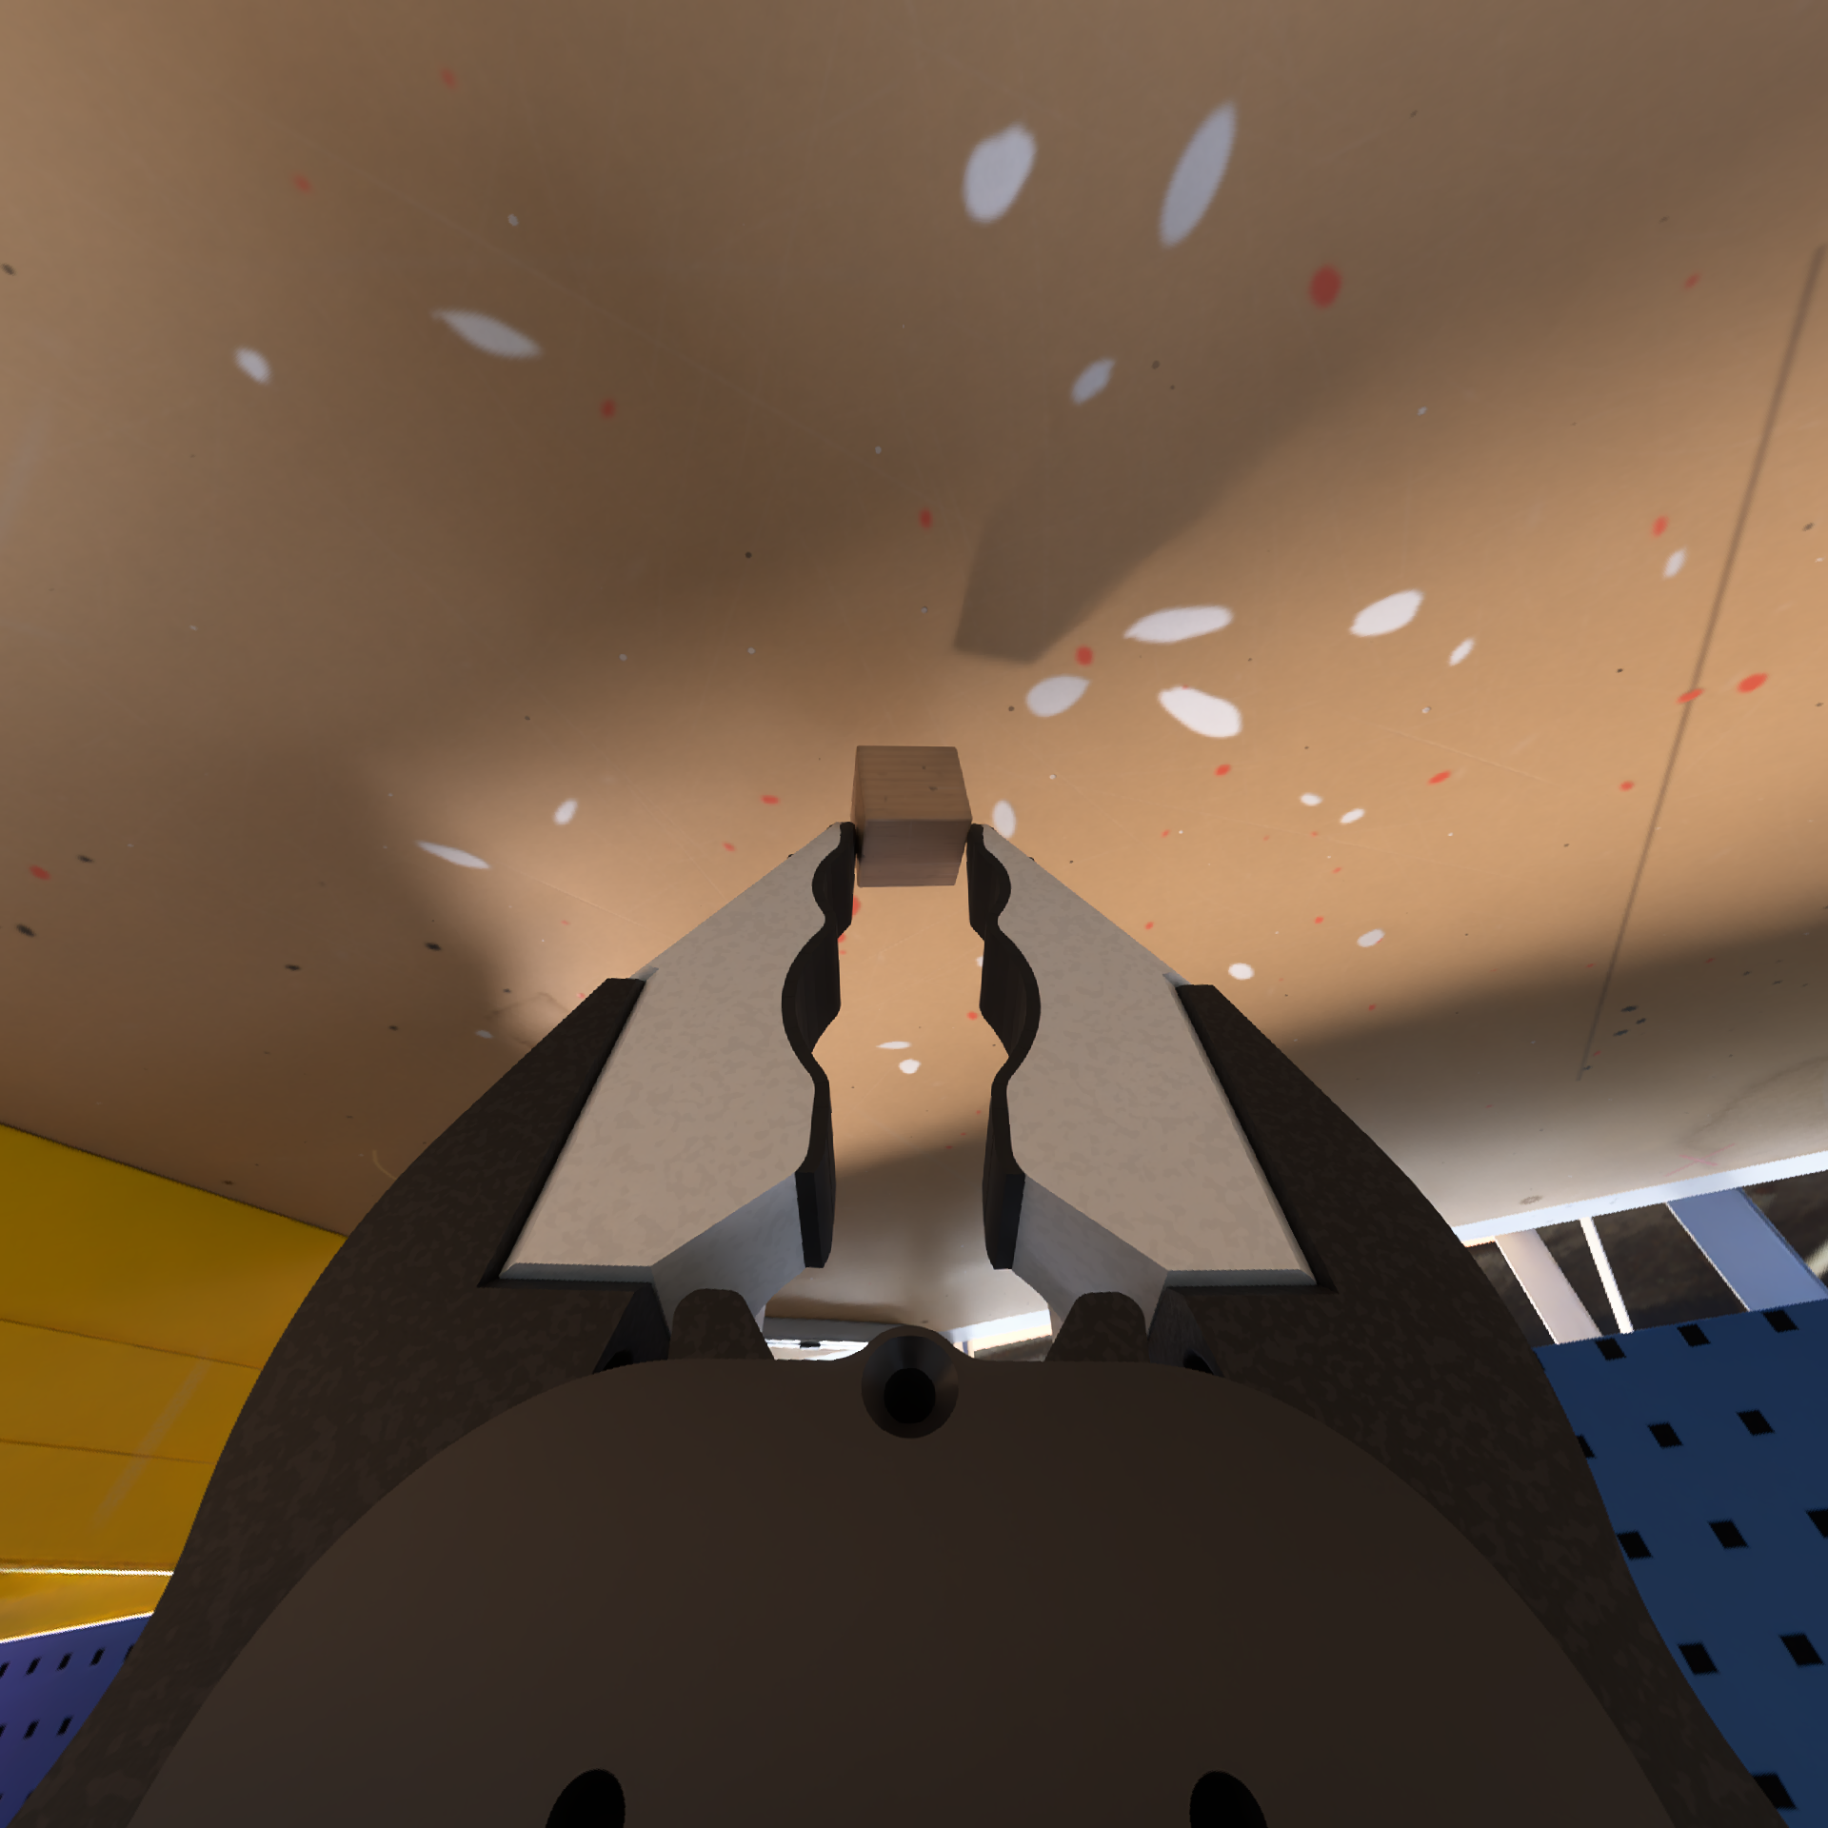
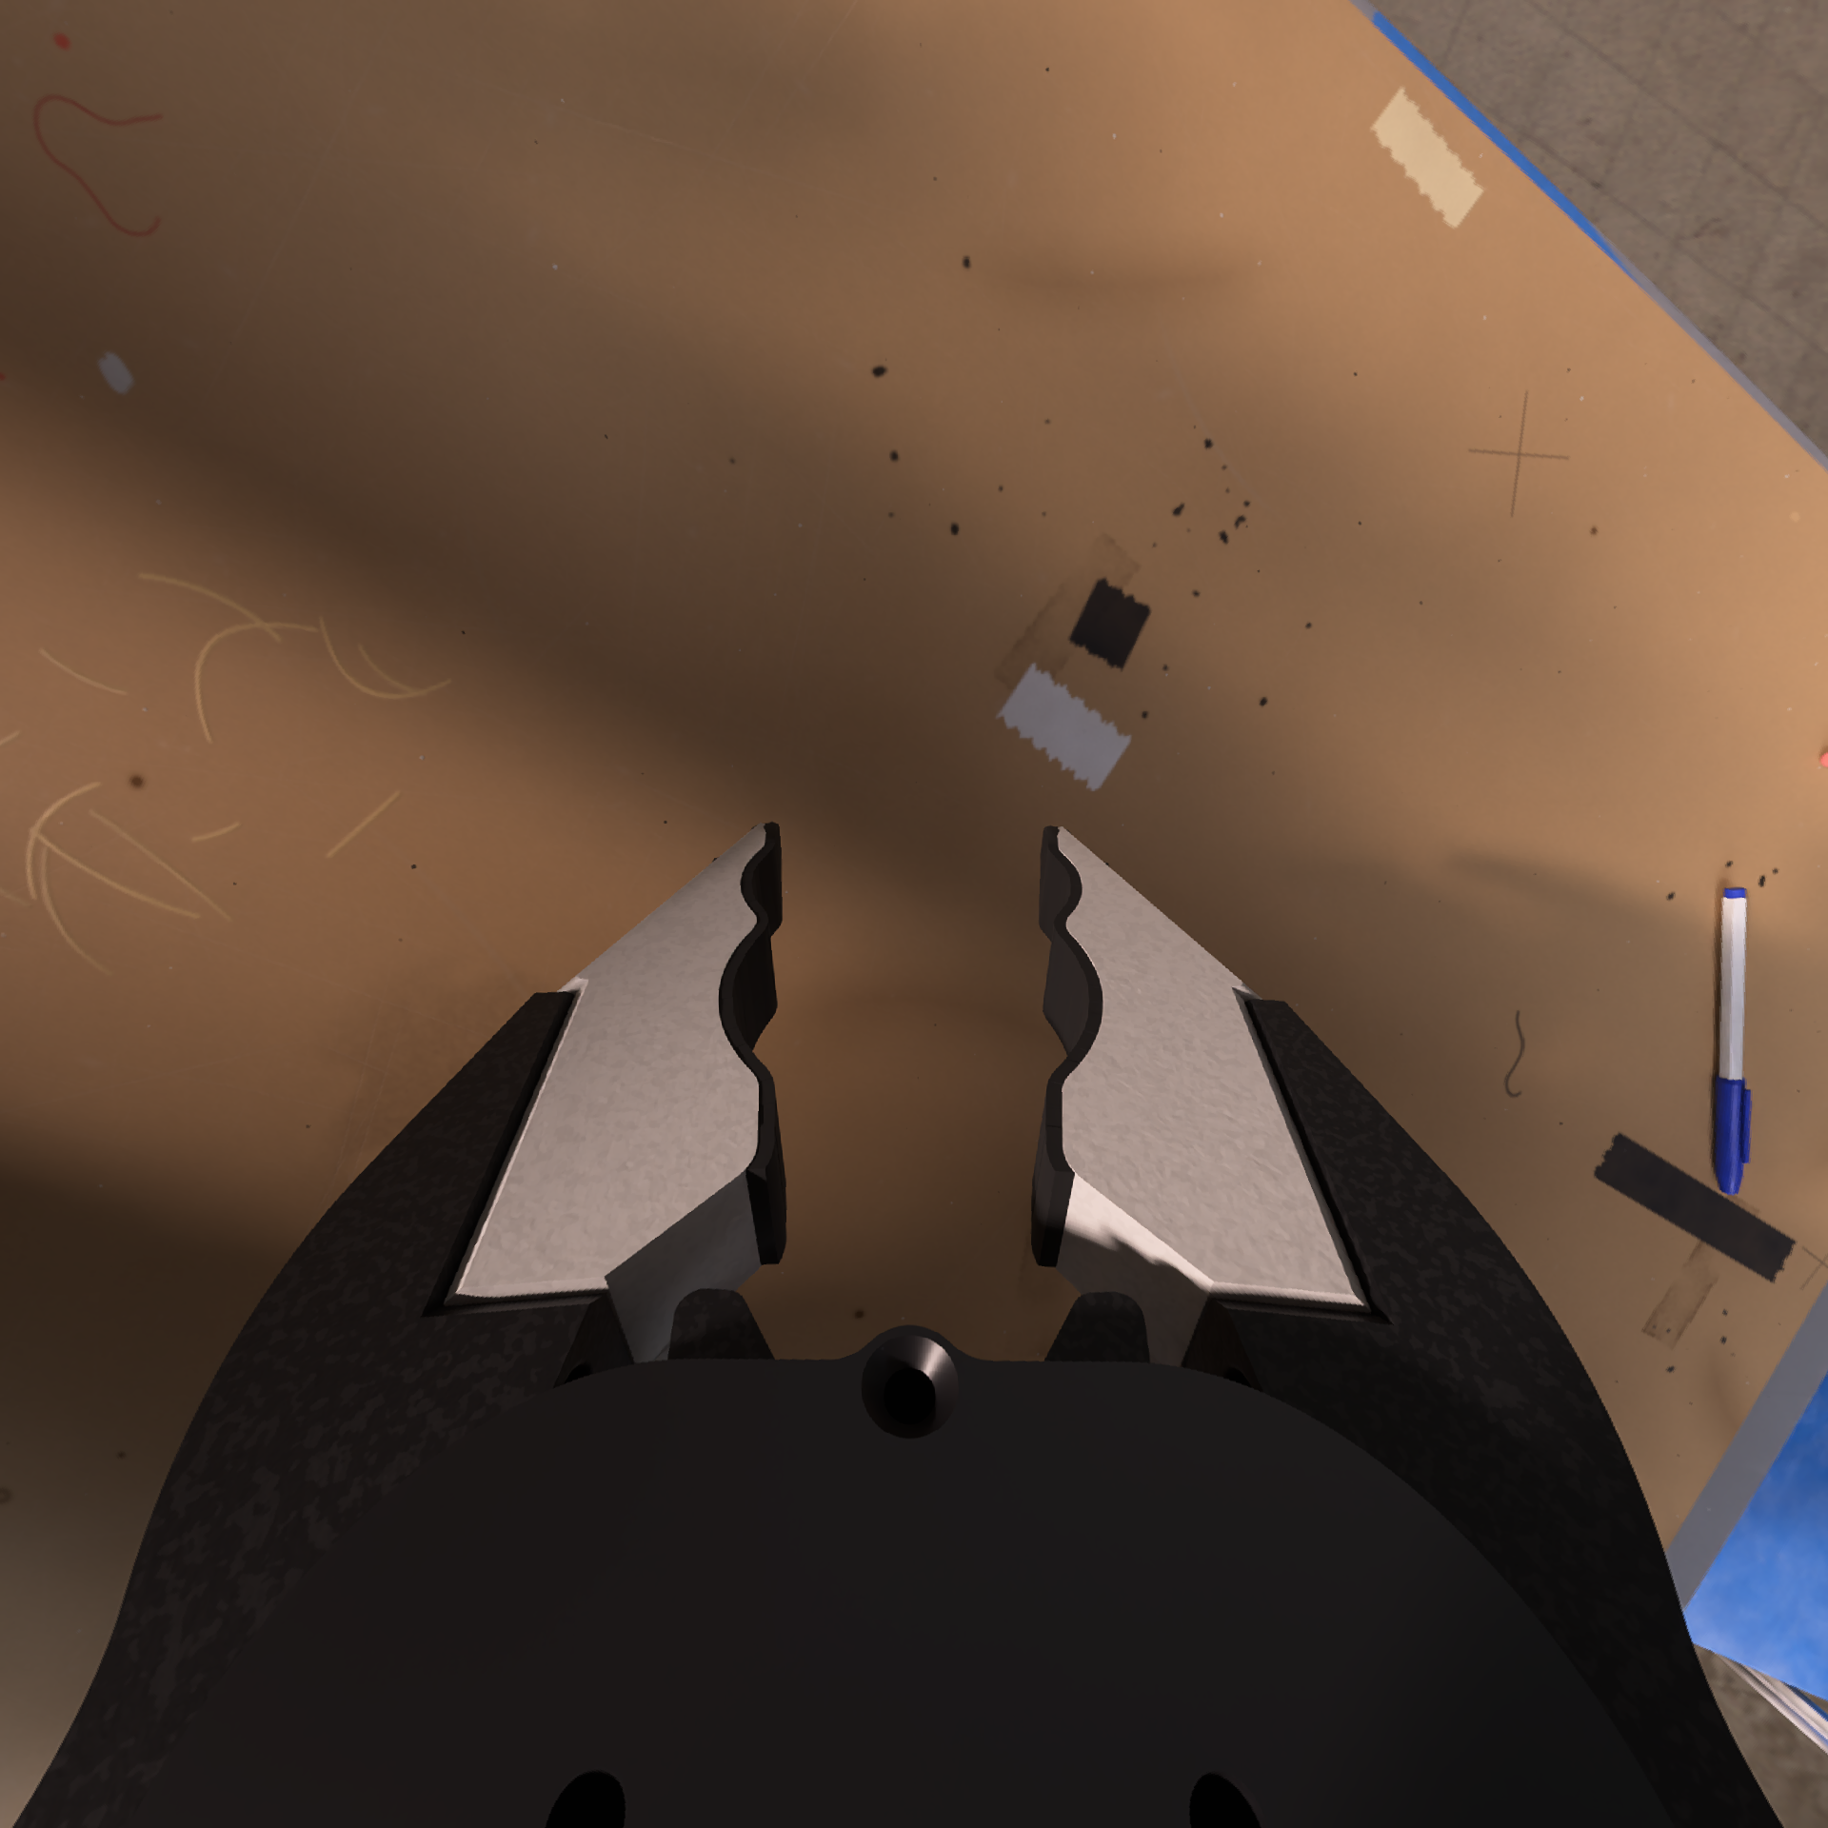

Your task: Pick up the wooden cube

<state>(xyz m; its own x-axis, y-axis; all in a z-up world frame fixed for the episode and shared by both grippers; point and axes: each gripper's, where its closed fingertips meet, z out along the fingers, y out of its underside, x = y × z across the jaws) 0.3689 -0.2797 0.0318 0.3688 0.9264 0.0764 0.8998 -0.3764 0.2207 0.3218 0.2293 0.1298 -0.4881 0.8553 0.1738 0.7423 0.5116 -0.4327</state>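
A small light wooden cube [image 1: 908,816] sits between the tips of my left gripper [image 1: 908,841], which is shut on it. The cube's shadow falls on the brown tabletop [image 1: 692,495] well beyond it, so the cube is held above the surface. My right gripper [image 2: 908,841] is open and empty, with its fingers over bare brown tabletop [image 2: 594,396]. The cube does not show in the right wrist view.
White and red paint spots dot the table in the left wrist view. A yellow panel [image 1: 129,1335] and a blue pegboard [image 1: 1711,1484] lie beyond its near edge. In the right wrist view a blue-capped marker [image 2: 1731,1039], tape strips [image 2: 1088,683] and the table edge [image 2: 1583,198] show.
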